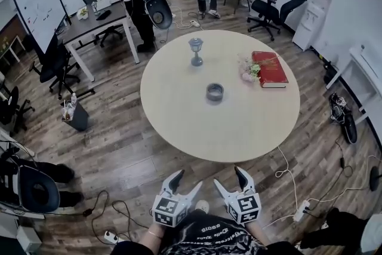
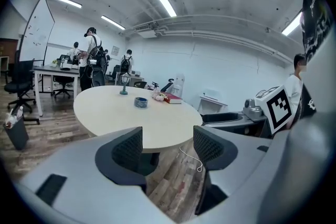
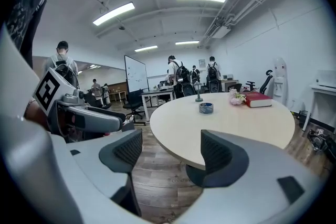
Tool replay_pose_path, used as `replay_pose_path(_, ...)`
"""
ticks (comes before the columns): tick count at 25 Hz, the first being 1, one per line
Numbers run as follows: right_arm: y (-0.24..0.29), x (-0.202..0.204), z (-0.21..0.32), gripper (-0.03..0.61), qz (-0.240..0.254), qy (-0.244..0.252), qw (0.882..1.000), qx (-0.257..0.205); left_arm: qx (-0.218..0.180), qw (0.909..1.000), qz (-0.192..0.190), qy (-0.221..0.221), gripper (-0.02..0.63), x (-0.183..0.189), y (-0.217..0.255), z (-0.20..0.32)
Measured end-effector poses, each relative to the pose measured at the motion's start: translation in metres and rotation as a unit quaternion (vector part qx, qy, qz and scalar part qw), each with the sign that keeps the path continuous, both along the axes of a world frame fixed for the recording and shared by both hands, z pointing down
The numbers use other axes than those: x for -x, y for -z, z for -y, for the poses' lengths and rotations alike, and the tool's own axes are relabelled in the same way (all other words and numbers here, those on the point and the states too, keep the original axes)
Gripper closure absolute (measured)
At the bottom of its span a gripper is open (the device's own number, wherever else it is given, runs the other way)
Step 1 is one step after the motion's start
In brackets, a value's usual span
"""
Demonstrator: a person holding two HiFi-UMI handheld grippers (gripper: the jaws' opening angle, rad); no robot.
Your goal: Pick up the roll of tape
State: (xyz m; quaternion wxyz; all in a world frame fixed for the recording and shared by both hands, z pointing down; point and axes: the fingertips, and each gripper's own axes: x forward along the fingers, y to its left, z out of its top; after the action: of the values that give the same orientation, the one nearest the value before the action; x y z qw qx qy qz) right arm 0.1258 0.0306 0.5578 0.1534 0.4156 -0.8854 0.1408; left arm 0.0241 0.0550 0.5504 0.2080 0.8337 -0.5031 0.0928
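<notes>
The roll of tape (image 1: 215, 92) lies flat near the middle of the round table (image 1: 179, 134), nearer me than the stemmed ornament (image 1: 196, 51) and the red book (image 1: 270, 68) (pink flowers (image 1: 248, 71) beside it). My left gripper (image 1: 188, 181) and right gripper (image 1: 228, 177) hover off the table's near edge, well apart from the tape, jaws spread and empty.

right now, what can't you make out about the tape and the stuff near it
Roll of tape: its loose end, too small in every view.
Red book: cover title, too small in the head view.
Pink bunch beside the book: too small to name.
Table: its base, hidden under the top, head view.
</notes>
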Motion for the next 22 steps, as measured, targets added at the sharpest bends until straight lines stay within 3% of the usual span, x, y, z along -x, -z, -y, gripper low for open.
replay_pose_path(6,-0.001,-0.006,0.021,0.238,0.013,-0.011,1.0,0.006,0.008,0.9999,0.004,0.005,0.288,-0.005,-0.005,0.021)
replay_pose_path(10,0.002,-0.004,0.034,0.245,0.078,-0.038,0.995,0.043,0.014,0.9998,-0.003,0.011,0.288,-0.003,-0.008,0.034)
replay_pose_path(13,0.001,0.002,0.05,0.25,0.097,-0.053,0.992,0.056,0.012,0.9999,-0.004,0.011,0.288,0.002,-0.009,0.054)
replay_pose_path(18,-0.004,0.025,0.076,0.25,0.042,-0.033,0.998,0.032,0.008,0.9997,0.014,-0.019,0.288,0.009,-0.013,0.094)
replay_pose_path(22,-0.009,0.045,0.113,0.252,0.053,-0.045,0.996,0.05,0.0,0.9993,0.01,-0.037,0.288,0.021,-0.007,0.14)
